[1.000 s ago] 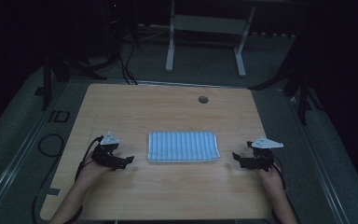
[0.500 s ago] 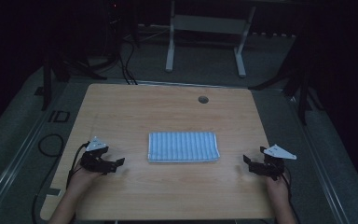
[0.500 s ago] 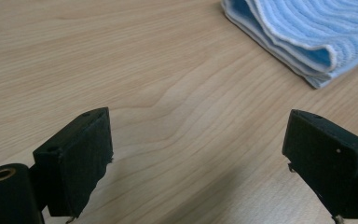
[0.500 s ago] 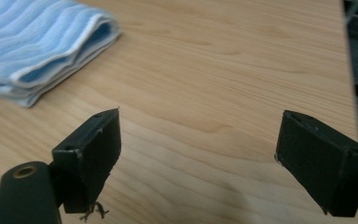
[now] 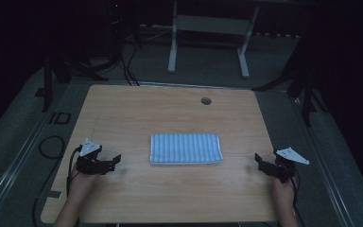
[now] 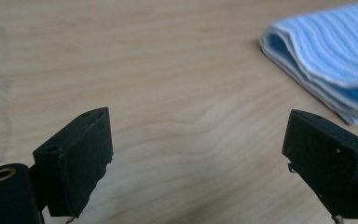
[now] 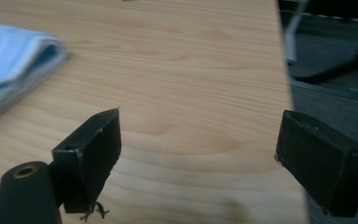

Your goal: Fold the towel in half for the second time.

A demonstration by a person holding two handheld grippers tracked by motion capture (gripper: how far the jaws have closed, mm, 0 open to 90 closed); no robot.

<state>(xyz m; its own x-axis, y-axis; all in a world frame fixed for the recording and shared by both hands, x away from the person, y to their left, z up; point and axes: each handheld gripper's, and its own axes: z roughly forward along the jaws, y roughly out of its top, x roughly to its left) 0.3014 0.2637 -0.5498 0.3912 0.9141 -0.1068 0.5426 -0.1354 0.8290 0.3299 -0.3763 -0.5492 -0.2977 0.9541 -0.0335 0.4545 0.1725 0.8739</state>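
while the folded blue striped towel (image 5: 186, 149) lies flat at the middle of the wooden table (image 5: 170, 109), your left gripper (image 5: 115, 162) sits well to its left with jaws spread wide and nothing between them. your right gripper (image 5: 261, 163) waits near the table's right edge, jaws likewise apart and empty, well clear of the towel.

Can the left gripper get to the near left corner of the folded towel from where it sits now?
Probably yes. The left gripper has its jaws open and aimed toward the towel, with bare table between them and nothing in the way.
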